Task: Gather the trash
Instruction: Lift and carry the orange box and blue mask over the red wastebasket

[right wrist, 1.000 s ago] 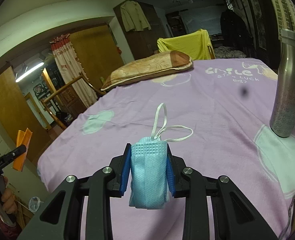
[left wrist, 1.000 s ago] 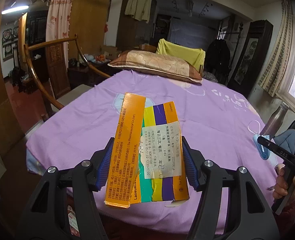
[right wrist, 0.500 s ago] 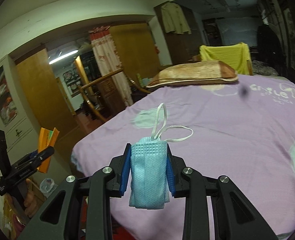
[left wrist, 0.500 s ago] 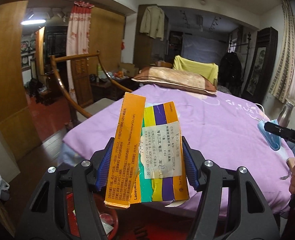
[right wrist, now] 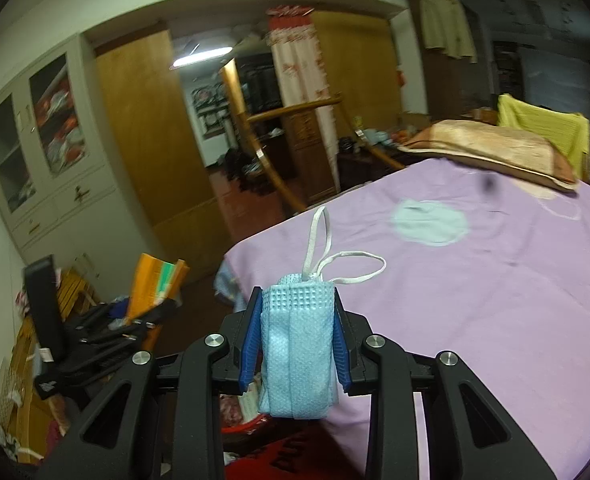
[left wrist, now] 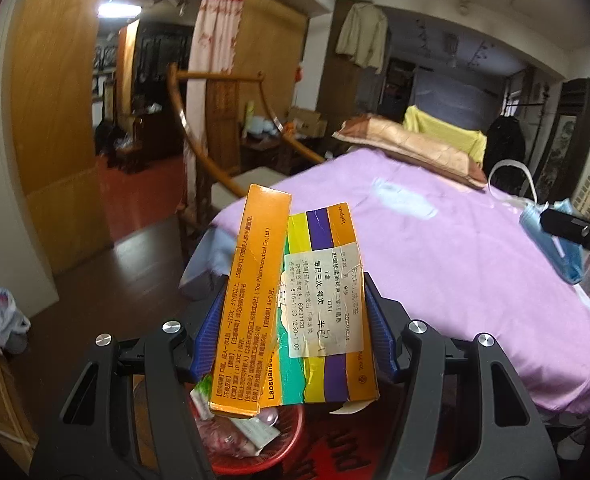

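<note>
Left gripper point(left wrist: 293, 332), jaws opening around a flattened medicine box point(left wrist: 291, 304) above the red bin point(left wrist: 279, 444); right gripper point(right wrist: 295, 344) clamps a blue mask point(right wrist: 297, 344); the box, released off-centre, may miss.

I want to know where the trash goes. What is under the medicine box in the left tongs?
Below the medicine box sits a red bin holding crumpled wrappers. The box and the left tongs, now opening, cover most of its inside.

The left hand-held gripper point(left wrist: 293, 336) is angling downward, its jaws opening; the right hand-held gripper point(right wrist: 298, 344) is pinching tightly.
</note>
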The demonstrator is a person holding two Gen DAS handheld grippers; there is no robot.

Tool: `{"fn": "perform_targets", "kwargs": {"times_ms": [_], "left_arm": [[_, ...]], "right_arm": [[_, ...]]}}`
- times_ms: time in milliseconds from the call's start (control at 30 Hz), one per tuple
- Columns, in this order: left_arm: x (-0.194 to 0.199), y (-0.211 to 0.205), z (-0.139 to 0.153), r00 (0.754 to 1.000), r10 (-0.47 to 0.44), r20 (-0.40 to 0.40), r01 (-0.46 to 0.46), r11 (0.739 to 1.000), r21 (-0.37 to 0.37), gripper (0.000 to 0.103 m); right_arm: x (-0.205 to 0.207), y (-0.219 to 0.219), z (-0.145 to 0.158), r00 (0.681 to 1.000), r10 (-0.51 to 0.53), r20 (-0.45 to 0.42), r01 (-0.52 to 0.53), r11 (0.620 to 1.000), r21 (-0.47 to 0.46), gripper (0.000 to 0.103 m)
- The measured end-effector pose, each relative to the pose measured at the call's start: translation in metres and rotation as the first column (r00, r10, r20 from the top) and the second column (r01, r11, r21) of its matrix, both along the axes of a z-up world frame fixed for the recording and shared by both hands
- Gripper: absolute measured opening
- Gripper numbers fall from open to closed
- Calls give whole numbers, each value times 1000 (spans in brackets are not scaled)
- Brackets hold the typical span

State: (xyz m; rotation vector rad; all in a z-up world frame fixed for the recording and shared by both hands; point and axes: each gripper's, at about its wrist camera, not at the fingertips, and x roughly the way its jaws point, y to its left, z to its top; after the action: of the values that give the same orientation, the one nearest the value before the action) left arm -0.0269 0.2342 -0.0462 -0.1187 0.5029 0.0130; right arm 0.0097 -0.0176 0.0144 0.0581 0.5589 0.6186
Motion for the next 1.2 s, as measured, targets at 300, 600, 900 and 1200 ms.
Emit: {"fn": "perform_targets", "kwargs": {"times_ms": [300, 600, 900, 1200], "left_arm": [[40, 44, -100, 962, 27, -272, -37, 999, -32, 92], [13, 101, -114, 932, 198, -304, -201, 979, 21, 96], [-21, 135, -126, 879, 304, -368, -258, 951, 171, 96], [-47, 114, -126, 879, 306, -365, -214, 939, 270, 96]], "right_arm": [[19, 71, -34, 989, 104, -102, -113, 990, -82, 31], [25, 142, -85, 948, 229, -222, -267, 950, -159, 32], [34, 214, -134, 893, 293, -341, -374, 905, -203, 52], [17, 214, -135, 910, 249, -332, -337, 910, -240, 57]]}}
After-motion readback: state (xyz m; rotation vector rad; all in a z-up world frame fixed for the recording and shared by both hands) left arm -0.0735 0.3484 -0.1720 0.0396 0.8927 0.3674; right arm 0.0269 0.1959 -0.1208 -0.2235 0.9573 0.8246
